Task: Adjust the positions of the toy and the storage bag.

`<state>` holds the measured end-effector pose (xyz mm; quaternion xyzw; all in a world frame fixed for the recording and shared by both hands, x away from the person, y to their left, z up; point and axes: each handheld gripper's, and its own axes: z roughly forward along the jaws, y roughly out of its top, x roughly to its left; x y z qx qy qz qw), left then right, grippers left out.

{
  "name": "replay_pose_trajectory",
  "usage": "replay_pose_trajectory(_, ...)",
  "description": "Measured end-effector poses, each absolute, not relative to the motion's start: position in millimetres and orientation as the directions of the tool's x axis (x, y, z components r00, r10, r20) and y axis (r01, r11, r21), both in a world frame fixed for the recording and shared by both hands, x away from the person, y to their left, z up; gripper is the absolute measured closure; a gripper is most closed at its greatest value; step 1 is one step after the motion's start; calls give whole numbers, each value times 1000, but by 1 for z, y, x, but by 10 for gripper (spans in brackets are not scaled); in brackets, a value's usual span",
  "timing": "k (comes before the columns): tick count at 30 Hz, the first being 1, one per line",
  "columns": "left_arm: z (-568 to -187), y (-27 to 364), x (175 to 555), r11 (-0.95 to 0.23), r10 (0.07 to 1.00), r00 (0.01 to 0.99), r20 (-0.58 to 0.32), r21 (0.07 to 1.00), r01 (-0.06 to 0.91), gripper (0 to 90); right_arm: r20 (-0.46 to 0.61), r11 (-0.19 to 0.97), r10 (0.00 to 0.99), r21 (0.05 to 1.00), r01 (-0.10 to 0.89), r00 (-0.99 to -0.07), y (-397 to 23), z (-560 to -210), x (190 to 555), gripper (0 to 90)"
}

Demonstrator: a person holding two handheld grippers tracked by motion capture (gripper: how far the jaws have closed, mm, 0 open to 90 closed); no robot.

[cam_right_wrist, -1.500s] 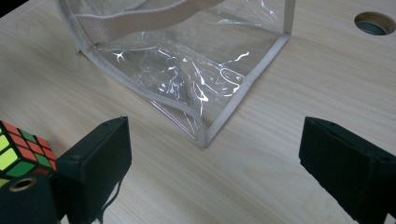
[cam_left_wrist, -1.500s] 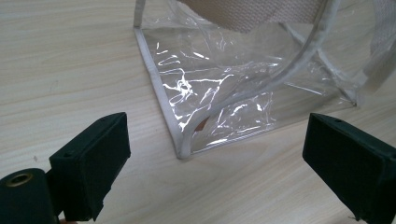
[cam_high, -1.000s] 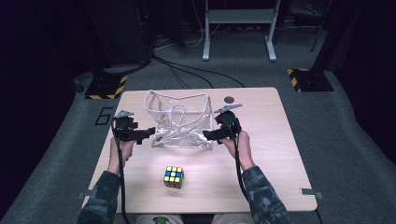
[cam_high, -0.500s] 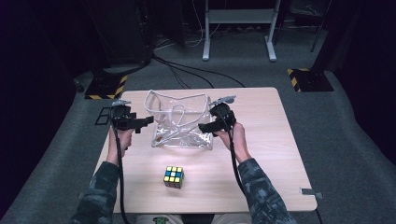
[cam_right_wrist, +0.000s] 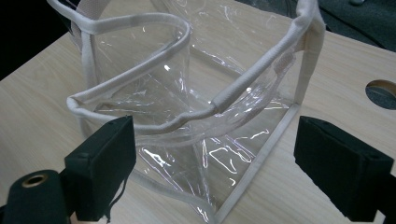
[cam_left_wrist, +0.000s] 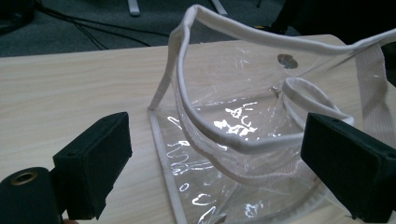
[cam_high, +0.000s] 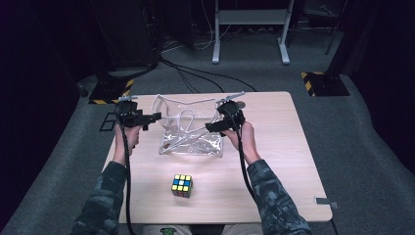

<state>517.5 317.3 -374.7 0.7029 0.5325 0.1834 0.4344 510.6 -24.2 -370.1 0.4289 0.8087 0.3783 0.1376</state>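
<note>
High view shows the clear bag (cam_high: 191,129) between my left gripper (cam_high: 155,116) and right gripper (cam_high: 209,127) — both jaws spread wide, holding nothing — bag just ahead.

Left gripper (cam_high: 157,116) and right gripper (cam_high: 209,127) now lifted, pulled outward off clear bag (cam_high: 191,128); bag sides released, jaws open.

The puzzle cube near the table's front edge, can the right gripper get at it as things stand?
Probably yes. The puzzle cube sits alone on bare table nearer the person than the clear bag, and the right gripper is open and empty, with nothing lying between them.
</note>
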Motion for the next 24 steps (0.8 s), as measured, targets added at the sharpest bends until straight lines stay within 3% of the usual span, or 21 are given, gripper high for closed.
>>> replay_pose_trajectory(24, -385, 305, 549, -68, 926, 326, -192, 763, 643, 123, 92, 365, 799, 711, 601, -594, -8, -368, 528, 126)
